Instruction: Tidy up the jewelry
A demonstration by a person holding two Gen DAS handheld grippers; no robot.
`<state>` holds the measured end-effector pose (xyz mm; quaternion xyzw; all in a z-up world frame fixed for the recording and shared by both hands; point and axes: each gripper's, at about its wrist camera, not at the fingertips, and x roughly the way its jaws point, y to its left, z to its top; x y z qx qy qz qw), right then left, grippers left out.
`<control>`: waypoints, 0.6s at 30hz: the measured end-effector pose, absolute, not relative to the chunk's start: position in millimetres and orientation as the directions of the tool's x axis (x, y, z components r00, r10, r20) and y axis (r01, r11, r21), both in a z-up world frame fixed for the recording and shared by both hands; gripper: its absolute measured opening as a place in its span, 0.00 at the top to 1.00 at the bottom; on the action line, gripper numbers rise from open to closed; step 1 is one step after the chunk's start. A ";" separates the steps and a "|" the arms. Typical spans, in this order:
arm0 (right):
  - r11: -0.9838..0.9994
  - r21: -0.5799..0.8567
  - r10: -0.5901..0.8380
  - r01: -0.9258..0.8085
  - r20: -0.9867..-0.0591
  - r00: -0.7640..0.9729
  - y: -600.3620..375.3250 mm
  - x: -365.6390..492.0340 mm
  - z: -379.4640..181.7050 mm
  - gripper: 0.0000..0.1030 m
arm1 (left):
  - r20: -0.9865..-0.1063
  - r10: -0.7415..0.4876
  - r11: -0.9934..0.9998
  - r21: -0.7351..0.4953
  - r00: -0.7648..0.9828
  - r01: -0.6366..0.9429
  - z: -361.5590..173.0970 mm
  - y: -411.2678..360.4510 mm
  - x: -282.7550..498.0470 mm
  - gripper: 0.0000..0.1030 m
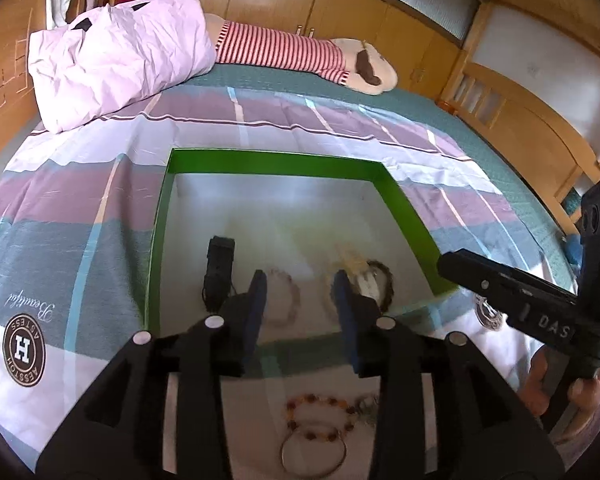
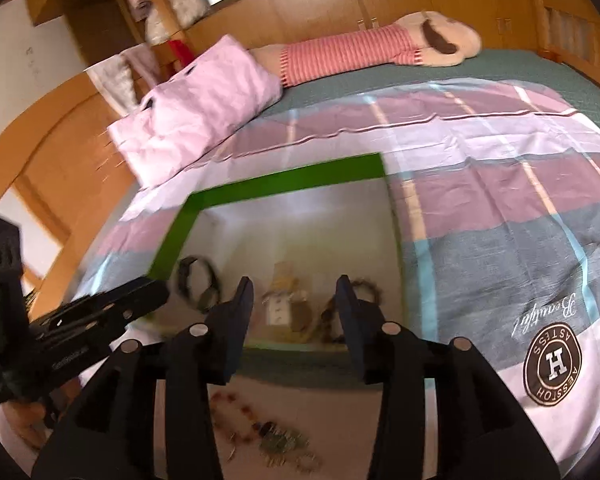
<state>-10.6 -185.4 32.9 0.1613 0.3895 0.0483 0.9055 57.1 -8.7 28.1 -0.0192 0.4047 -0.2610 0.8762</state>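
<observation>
A green-walled box (image 1: 268, 162) with a pale floor lies on the bed; it also shows in the right wrist view (image 2: 284, 184). Inside lie a black watch (image 1: 219, 268), a pink bead bracelet (image 1: 286, 298), a dark bead bracelet (image 1: 384, 276) and a yellowish tagged piece (image 2: 280, 300). My left gripper (image 1: 302, 312) is open and empty above the box's near edge. My right gripper (image 2: 296, 312) is open and empty there too. In front of the box an amber bead bracelet (image 1: 320, 416) and a metal bangle (image 1: 314, 456) lie on the cover.
A pink pillow (image 1: 120, 60) and a striped plush toy (image 1: 300, 52) lie at the head of the bed. Wooden cupboards (image 1: 300, 0) and a bed rail (image 1: 520, 120) surround it. The right gripper's body (image 1: 540, 300) sits close on the left view's right.
</observation>
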 end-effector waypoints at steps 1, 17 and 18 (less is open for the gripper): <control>0.948 0.316 0.214 0.031 -0.707 0.674 -181.7 -15.8 32.0 0.58 | -0.703 -0.474 0.858 -0.233 0.531 0.458 29.2 -5.2 48.1 0.67; 0.991 0.128 0.127 -0.023 -0.913 0.389 -139.4 -8.8 -48.9 0.95 | -0.887 -0.261 0.850 -0.026 0.380 0.526 -47.0 -24.1 -1.6 0.54; 0.988 0.150 0.130 0.019 -0.903 0.410 -148.9 -7.3 -46.1 0.95 | -0.891 -0.252 0.849 -0.016 0.378 0.528 -49.4 -25.3 -2.5 0.54</control>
